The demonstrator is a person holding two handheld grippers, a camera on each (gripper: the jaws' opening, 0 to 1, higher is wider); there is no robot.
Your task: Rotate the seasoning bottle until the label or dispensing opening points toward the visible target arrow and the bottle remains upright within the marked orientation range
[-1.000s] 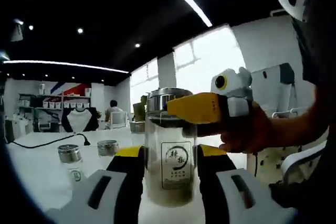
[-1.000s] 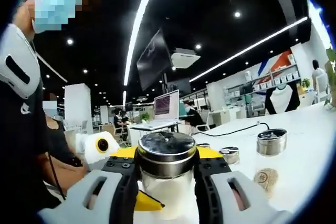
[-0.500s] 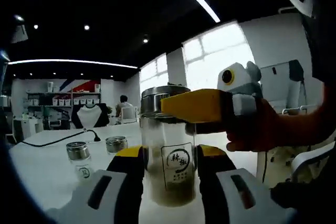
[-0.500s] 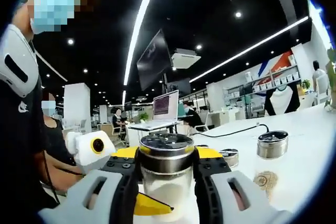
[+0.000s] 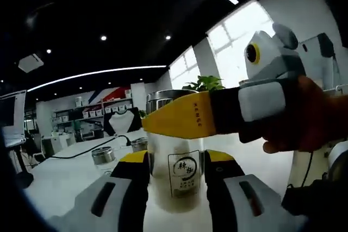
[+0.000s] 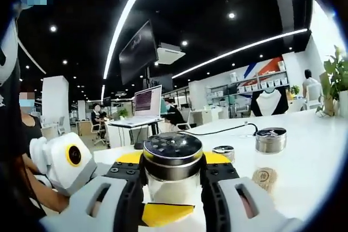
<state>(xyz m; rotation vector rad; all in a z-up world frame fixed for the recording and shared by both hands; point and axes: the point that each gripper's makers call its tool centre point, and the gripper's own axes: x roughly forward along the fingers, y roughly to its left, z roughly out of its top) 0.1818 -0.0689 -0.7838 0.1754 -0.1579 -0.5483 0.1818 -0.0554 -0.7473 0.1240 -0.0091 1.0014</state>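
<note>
A white table [image 6: 304, 150] carries two spare jars [image 6: 270, 148] with metal lids, a black cable [image 6: 228, 130] trailing behind them. A laptop [image 6: 148, 104] sits on a far desk (screen lit), a plant [image 6: 337, 82] at the right edge, shelves [image 5: 92, 118] along the back wall.

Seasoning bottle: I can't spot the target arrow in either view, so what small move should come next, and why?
Probably pause and check before turning further. The seasoning bottle stands upright, its label facing the left gripper clamped on its body, while the right gripper clamps its metal lid. No arrow shows on the white table.
</note>
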